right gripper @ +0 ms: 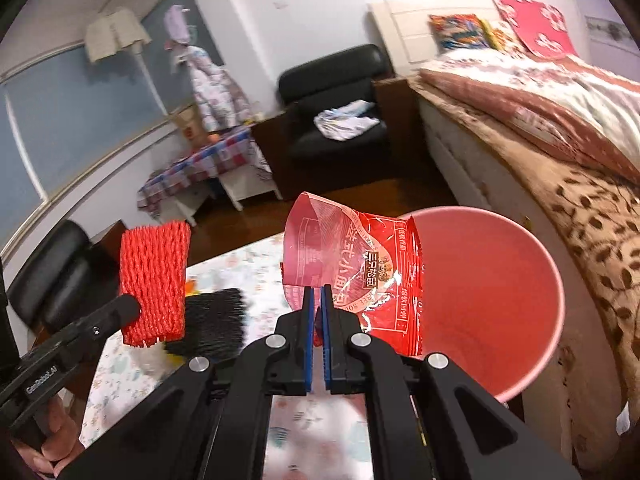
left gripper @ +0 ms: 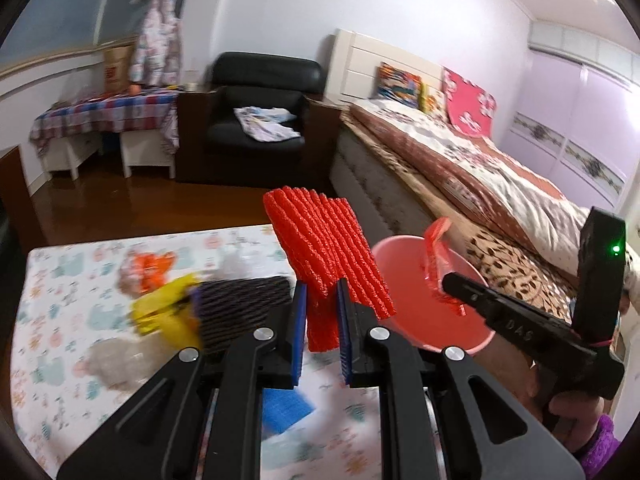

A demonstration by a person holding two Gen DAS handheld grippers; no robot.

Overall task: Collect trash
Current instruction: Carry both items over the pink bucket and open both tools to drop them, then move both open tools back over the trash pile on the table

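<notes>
Beside the pink bucket (right gripper: 500, 280), the right gripper (right gripper: 316, 300) has its fingers clamped on a red snack wrapper (right gripper: 360, 256) at the rim; the left gripper (left gripper: 322, 300) pinches red foam netting (left gripper: 324, 248) (further from the bucket). Next, I judge: release both inside.

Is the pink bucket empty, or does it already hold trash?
Empty as far as visible: the pink bucket's inner wall shows bare. The red wrapper partly blocks the view, so its bottom cannot be fully checked.
</notes>
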